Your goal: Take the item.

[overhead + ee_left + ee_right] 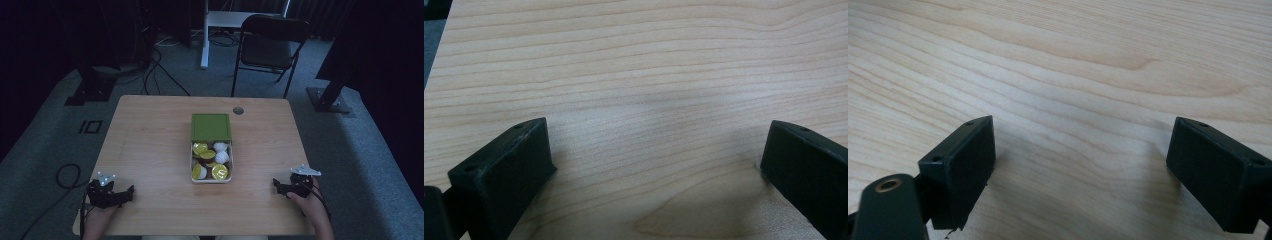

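Observation:
A white box (192,161) sits at the middle of the wooden table (150,145), holding several small capsules (212,159) with yellow-green or white tops. Its green lid (211,126) lies flat just behind it. My left gripper (131,192) rests near the table's front left corner, held by a hand, jaws wide apart with bare wood between them; the same left gripper (656,155) stands open in its own view. My right gripper (275,184) rests near the front right, and this right gripper (1080,150) is open too, nothing between its fingers.
A round grommet hole (238,110) lies near the table's far edge. A black folding chair (270,47) stands beyond the table, with a white desk leg (204,45), dark stands and cables on the carpet around.

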`<state>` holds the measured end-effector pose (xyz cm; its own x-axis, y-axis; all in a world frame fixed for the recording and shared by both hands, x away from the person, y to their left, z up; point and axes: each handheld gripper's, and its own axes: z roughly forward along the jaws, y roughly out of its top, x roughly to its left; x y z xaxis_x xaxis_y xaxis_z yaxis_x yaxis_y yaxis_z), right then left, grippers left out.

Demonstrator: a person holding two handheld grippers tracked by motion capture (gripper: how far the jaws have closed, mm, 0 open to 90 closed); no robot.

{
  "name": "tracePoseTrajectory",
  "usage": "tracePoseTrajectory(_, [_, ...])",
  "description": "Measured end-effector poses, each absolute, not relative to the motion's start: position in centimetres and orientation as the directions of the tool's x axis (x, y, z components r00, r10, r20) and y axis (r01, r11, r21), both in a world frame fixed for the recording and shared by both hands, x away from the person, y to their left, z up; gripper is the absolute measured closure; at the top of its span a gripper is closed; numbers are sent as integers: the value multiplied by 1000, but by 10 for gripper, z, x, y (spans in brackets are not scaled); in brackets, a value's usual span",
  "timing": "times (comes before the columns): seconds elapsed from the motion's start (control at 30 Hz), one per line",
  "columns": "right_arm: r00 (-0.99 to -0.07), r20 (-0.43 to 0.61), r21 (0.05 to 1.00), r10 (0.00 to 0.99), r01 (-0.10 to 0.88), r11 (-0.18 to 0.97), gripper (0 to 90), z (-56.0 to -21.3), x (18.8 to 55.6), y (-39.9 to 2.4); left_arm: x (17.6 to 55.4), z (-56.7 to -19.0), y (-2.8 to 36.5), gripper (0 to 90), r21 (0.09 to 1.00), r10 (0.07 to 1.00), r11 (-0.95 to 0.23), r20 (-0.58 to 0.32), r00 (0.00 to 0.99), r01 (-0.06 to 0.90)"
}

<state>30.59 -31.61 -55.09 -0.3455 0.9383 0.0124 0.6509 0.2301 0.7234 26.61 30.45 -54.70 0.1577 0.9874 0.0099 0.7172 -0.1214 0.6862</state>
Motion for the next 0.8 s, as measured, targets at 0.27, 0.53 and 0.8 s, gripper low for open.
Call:
tracePoseTrajectory(0.27, [-334,12,723,943,654,222,117,-551,307,-318,266,-547,305,3,686,987,-122,10,158,717])
tracePoseTrajectory(0.53, [-336,12,722,942,655,224,110,-551,307,-318,266,-547,304,3,686,987,-121,10,158,717])
tracePoseTrajectory(0.8, [-337,12,722,942,655,225,110,-551,307,-318,266,-547,305,3,686,987,-122,10,158,717])
